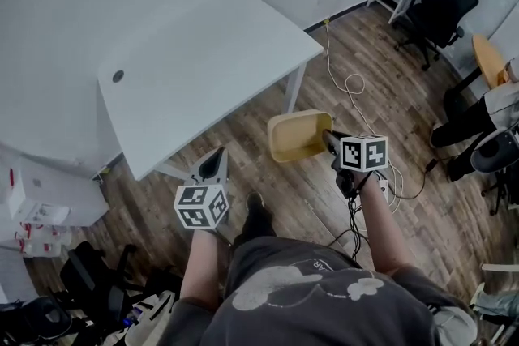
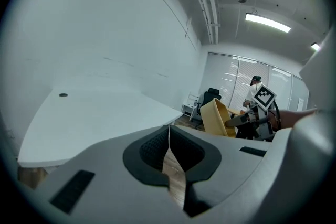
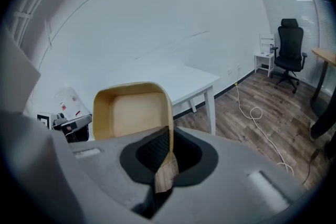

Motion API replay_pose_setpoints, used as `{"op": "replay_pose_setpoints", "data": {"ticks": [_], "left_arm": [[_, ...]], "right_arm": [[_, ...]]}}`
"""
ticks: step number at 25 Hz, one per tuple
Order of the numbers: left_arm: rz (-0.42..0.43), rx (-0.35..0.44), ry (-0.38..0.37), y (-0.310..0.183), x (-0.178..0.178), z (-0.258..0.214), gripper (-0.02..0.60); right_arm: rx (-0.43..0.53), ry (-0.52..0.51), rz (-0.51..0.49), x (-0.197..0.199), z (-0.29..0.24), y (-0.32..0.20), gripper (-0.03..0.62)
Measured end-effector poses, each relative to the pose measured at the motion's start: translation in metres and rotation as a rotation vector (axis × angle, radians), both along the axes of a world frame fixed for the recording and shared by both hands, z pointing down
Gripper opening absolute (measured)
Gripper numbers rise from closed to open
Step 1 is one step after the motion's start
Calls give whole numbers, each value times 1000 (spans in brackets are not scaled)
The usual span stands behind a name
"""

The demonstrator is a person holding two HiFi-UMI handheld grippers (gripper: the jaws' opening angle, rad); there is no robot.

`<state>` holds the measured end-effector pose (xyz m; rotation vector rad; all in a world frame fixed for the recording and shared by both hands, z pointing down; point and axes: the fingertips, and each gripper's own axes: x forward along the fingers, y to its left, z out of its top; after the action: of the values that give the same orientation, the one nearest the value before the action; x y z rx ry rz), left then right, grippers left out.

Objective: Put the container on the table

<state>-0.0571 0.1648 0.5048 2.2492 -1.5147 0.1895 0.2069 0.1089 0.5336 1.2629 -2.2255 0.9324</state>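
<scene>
One yellow container point(image 1: 298, 135) pinched in our right tool point(image 1: 329, 142); left tool point(image 1: 212, 164) pressed together; one tabletop point(image 1: 203, 61) at 11 o'clock.

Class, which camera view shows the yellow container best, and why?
The right gripper view: the container is largest there, its empty inside facing the camera and its rim pinched in the right gripper. The head view shows it smaller, from above; the left gripper view shows it small and side-on.

Container point(image 1: 298, 137) in right gripper point(image 1: 328, 139), near table point(image 1: 203, 61)
</scene>
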Motion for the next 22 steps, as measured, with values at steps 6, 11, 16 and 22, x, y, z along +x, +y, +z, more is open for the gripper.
{"op": "replay_pose_setpoints", "data": {"ticks": [6, 11, 16, 22], "left_arm": [[-3, -18, 15, -67, -33, 5, 14], [14, -46, 28, -117, -53, 12, 14], [12, -66, 53, -157, -77, 20, 14], [-6, -93, 75, -194, -122, 36, 14]], "right_arm": [[-19, 19, 15, -23, 3, -61, 6], [-48, 16, 25, -45, 8, -108, 6], [-87, 29, 29, -71, 19, -147, 6], [-104, 42, 12, -116, 31, -189, 6]]}}
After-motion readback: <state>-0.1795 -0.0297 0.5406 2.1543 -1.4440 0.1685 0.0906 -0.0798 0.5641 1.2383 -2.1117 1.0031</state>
